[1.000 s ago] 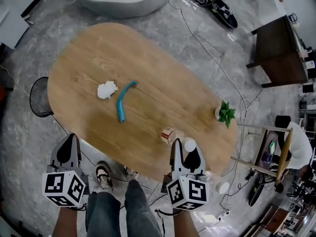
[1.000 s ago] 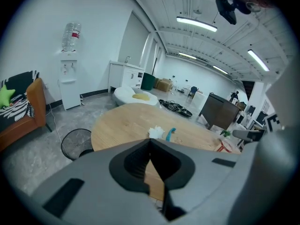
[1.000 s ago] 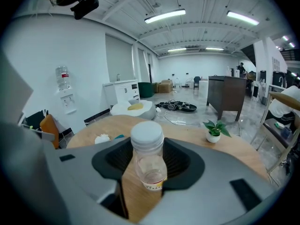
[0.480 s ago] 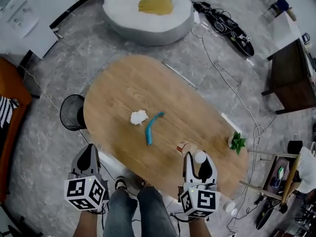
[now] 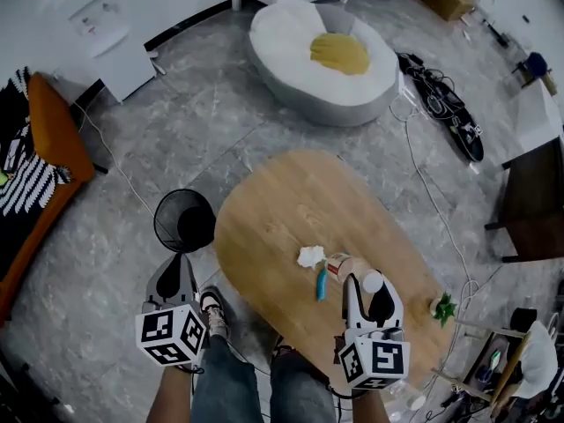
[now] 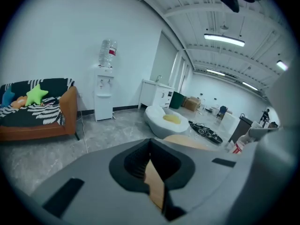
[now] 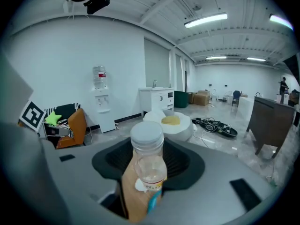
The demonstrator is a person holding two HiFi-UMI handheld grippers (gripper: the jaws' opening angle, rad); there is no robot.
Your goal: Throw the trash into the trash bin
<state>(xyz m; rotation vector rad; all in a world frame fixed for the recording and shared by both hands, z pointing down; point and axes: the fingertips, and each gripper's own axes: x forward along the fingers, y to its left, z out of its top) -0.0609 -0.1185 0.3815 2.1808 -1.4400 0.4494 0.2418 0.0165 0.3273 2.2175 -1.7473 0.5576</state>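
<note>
My right gripper (image 5: 370, 291) is shut on a clear plastic bottle (image 5: 372, 282) with a white cap, held over the near edge of the oval wooden table (image 5: 282, 205). In the right gripper view the bottle (image 7: 149, 165) stands between the jaws of that gripper (image 7: 145, 175). A crumpled white paper (image 5: 309, 256) and a blue strip (image 5: 321, 283) lie on the table. The black mesh trash bin (image 5: 183, 220) stands on the floor left of the table. My left gripper (image 5: 181, 263) hangs just short of the bin; its jaws (image 6: 152, 168) are shut on nothing.
A white beanbag (image 5: 291, 33) with a yellow cushion lies beyond the table. An orange sofa (image 5: 35, 166) stands at the left, and cables (image 5: 441, 104) and a dark desk (image 5: 538, 201) at the right. A small plant (image 5: 443, 308) sits on the table's right end.
Both grippers have risen and swung left, the bottle still in the right one. The trash bin now sits just ahead of the left gripper, and the table looks smaller and farther off.
</note>
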